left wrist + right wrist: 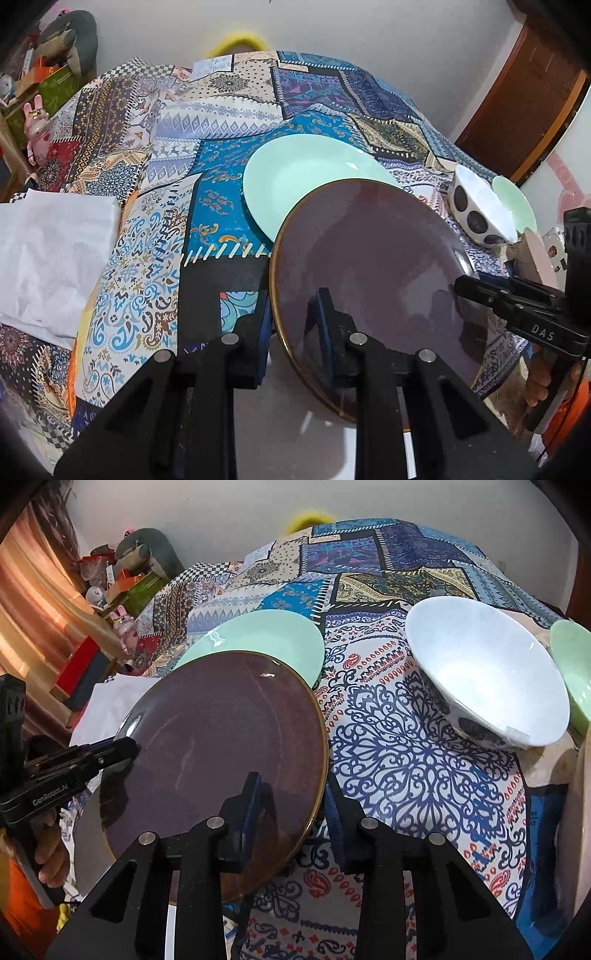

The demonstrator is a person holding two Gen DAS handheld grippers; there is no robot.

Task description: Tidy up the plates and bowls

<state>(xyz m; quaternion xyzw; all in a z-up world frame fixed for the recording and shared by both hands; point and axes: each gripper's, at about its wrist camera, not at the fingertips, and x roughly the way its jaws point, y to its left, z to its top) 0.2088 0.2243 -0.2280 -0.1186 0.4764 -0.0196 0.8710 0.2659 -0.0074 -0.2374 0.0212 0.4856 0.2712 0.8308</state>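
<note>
A dark purple plate with a gold rim (pixel 369 273) (pixel 218 757) is held tilted above the patterned tablecloth, over the near edge of a mint green plate (pixel 303 173) (pixel 258 642). My left gripper (pixel 295 325) straddles the purple plate's left rim, one finger on each side. My right gripper (pixel 291 801) straddles its right rim the same way. Each gripper also shows in the other's view: the right (pixel 517 306) and the left (pixel 74 760). A white bowl with dark dots (pixel 480 210) (pixel 487 679) and a green bowl (pixel 513 203) (pixel 576 672) stand to the right.
The table (pixel 424 760) carries a patchwork cloth. A white paper sheet (pixel 51 258) lies at the left. Toys and boxes (pixel 40 96) crowd a shelf at far left. A wooden door (pixel 528 103) stands at right.
</note>
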